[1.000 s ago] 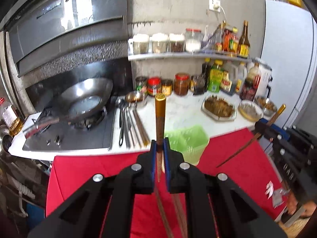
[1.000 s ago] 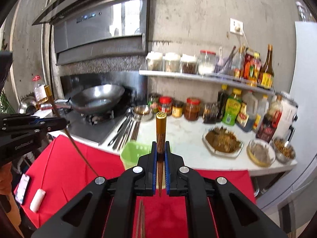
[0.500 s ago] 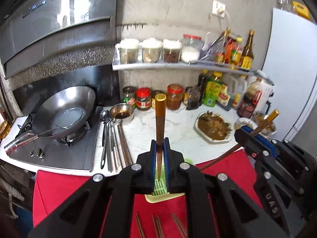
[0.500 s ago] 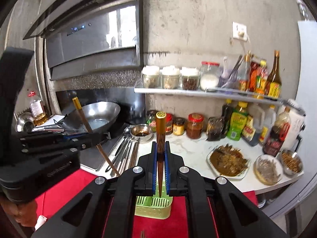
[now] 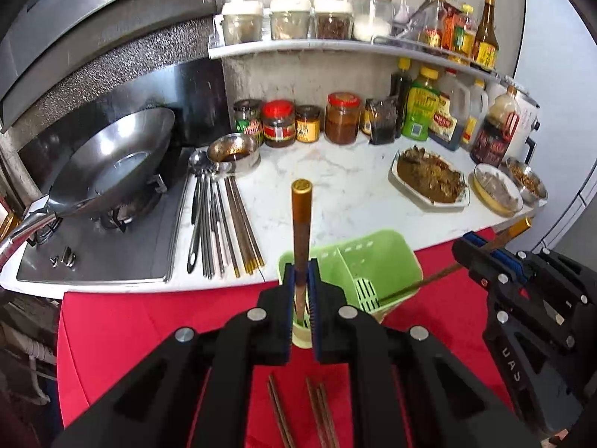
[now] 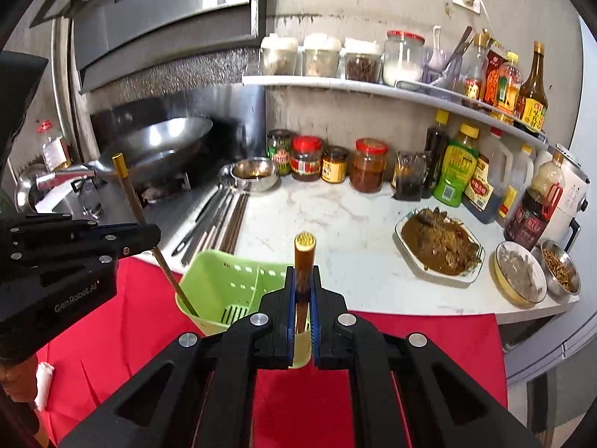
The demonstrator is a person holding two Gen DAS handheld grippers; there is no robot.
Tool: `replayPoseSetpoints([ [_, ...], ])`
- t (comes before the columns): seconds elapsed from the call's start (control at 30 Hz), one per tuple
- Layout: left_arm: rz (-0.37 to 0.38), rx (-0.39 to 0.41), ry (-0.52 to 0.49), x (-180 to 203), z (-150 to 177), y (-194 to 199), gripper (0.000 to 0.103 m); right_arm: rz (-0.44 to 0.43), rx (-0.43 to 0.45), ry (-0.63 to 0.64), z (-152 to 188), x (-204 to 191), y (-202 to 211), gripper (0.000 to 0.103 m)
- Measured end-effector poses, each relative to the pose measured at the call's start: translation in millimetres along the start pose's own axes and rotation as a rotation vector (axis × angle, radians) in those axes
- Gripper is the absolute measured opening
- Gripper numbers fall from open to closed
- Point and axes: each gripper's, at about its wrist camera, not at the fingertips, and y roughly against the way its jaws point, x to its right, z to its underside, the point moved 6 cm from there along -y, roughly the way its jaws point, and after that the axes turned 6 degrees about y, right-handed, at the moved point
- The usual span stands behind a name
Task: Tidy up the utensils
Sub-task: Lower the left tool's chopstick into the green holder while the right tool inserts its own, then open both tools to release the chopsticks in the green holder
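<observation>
- Over the red cloth (image 5: 130, 321), the left gripper (image 5: 301, 298) clamps a brown gold-capped chopstick (image 5: 300, 224), tip inside the green plastic utensil caddy (image 5: 377, 257).
- Right gripper (image 6: 303, 298) pinches another brown chopstick (image 6: 304, 261) above the caddy's right compartment.
- Loose chopsticks (image 5: 321, 410) lie nearer.

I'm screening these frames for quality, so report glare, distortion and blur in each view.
Left wrist view: fisheye bends the shelf; glare on the wok; the chopstick in the left gripper stays sharp. Right wrist view: same curved edges, bright sheen on the range hood, dark corners, no motion blur.
</observation>
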Motion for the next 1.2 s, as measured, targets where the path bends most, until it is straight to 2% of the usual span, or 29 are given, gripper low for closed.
replayPoseSetpoints([
  [0.17,-0.001,-0.018,-0.012,3.4,8.2,-5.2,0.008,0.005,-0.024,0.008,9.5,-1.7,-2.9,0.007],
  [0.4,0.0,-0.003,-0.012,5.8,15.1,-9.8,0.008,0.001,-0.057,0.003,19.8,-2.3,-10.9,0.009],
  [0.53,0.001,-0.028,0.003,2.4,19.6,-12.0,0.008,0.005,-0.067,-0.009,23.6,-1.1,-7.6,0.01],
  [0.6,0.001,-0.029,0.01,-1.5,21.8,-7.3,0.008,0.007,-0.06,-0.023,23.9,1.9,0.8,0.018],
  [0.63,0.002,-0.022,0.014,-2.9,21.9,-3.7,0.008,0.004,-0.053,-0.032,23.9,3.4,6.7,0.034],
  [0.67,-0.001,-0.012,0.015,-4.5,21.7,2.5,0.014,0.005,-0.043,-0.035,23.6,4.5,11.7,0.047],
  [0.7,-0.007,0.004,0.014,-5.2,21.4,10.4,0.017,0.016,-0.024,-0.033,22.5,6.3,21.1,0.049],
  [0.77,-0.014,0.033,0.003,-4.8,21.8,24.8,0.033,0.027,0.001,-0.03,21.7,8.3,38.5,0.05],
  [0.9,-0.014,0.111,-0.019,-2.7,26.1,69.3,0.041,0.042,0.049,-0.033,23.3,11.3,75.3,0.051],
  [0.97,-0.016,0.149,-0.027,-1.5,29.7,90.2,0.053,0.048,0.072,-0.035,27.0,11.7,97.0,0.051],
  [1.07,-0.023,0.18,-0.029,-4.3,45.7,122.3,0.055,0.053,0.091,-0.027,37.8,8.7,123.0,0.051],
  [1.2,-0.059,0.176,-0.054,-8.5,81.2,141.2,0.055,0.044,0.104,-0.033,58.5,3.6,148.9,0.051],
])
